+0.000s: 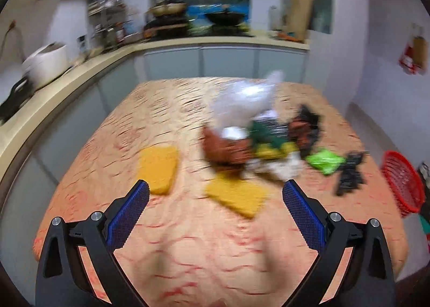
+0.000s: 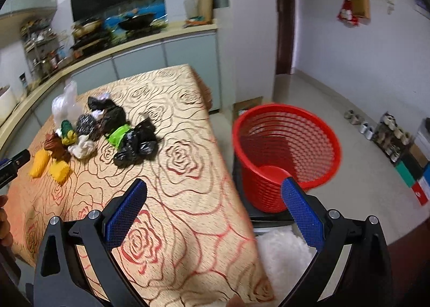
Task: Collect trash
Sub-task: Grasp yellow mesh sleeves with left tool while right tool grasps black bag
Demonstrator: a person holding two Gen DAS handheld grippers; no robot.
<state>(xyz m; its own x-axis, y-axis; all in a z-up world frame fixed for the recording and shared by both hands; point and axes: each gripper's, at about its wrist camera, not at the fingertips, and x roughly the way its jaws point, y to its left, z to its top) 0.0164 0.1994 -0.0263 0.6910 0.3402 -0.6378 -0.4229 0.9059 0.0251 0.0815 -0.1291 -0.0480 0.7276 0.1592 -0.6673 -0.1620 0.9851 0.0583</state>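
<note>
A pile of trash lies on the rose-patterned table [image 2: 188, 124]: two yellow sponges [image 1: 158, 170] [image 1: 239, 197], a brown bag [image 1: 225, 148], a clear plastic bag [image 1: 242, 103], a green wrapper [image 1: 325, 159] and black bags [image 2: 137, 143]. The sponges also show in the right wrist view [image 2: 39, 163]. A red mesh basket [image 2: 285, 151] stands on a stool right of the table. My left gripper [image 1: 215, 194] is open and empty, above the table just short of the sponges. My right gripper [image 2: 213, 194] is open and empty, over the table's right edge.
A kitchen counter [image 1: 80, 65] with pots and a rice cooker runs behind and left of the table. A white fluffy item [image 2: 285, 256] lies below the basket's stool. Shoes and boxes line the far right wall [image 2: 389, 135]. The left gripper's body shows at the left edge [image 2: 13, 164].
</note>
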